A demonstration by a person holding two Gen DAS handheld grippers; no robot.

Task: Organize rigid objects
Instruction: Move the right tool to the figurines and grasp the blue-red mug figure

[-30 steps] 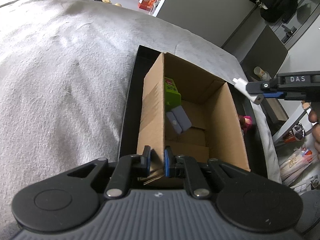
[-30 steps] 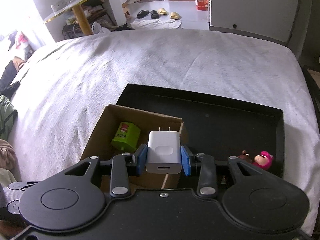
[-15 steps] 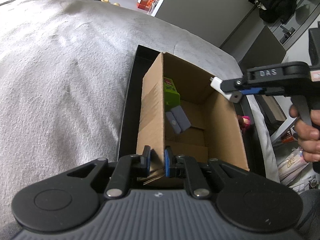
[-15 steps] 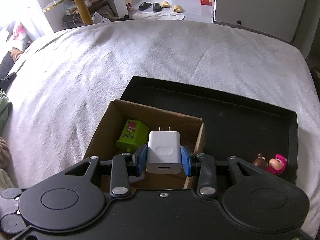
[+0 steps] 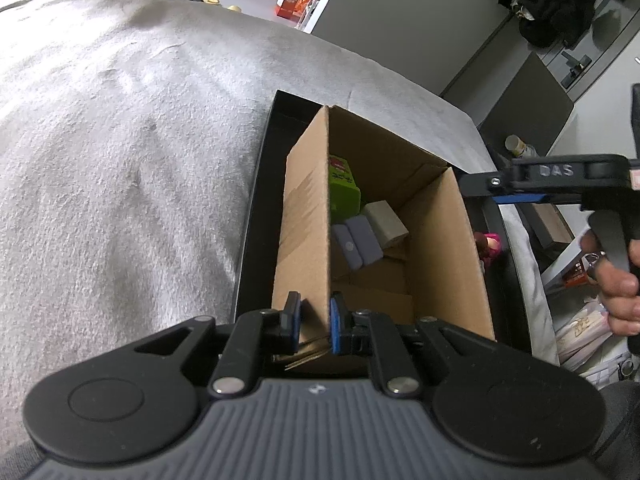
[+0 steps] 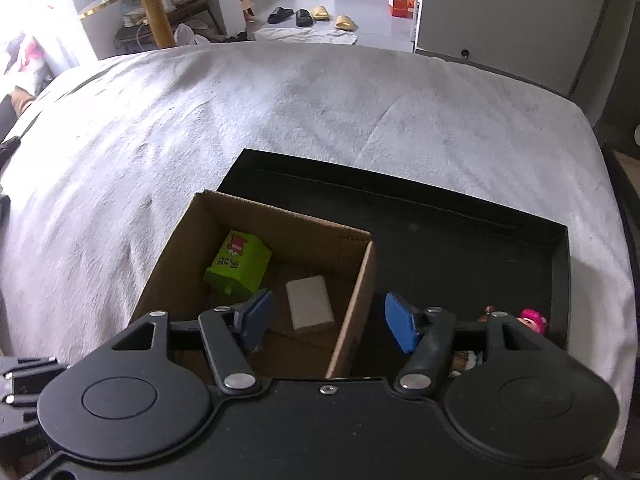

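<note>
An open cardboard box (image 5: 436, 240) stands in a black tray (image 6: 460, 240) on a white bedcover. My left gripper (image 5: 314, 326) is shut on the box's near left wall. Inside lie a green carton (image 6: 238, 264), a grey case (image 5: 358, 242) and a white charger (image 6: 310, 304), also in the left wrist view (image 5: 386, 220). My right gripper (image 6: 326, 322) is open and empty above the box's right wall; it shows from the side in the left wrist view (image 5: 480, 188). A pink toy figure (image 6: 534, 320) lies in the tray's right corner.
The white bedcover (image 6: 280, 120) spreads around the tray. A small striped object (image 6: 466, 360) lies in the tray under my right gripper. Beyond the bed are a grey cabinet (image 6: 500, 12), slippers on the floor (image 6: 312, 16) and a side table (image 6: 160, 4).
My right gripper moved over the box and opened. The white charger it held now lies inside the box. My left gripper kept its hold on the box wall.
</note>
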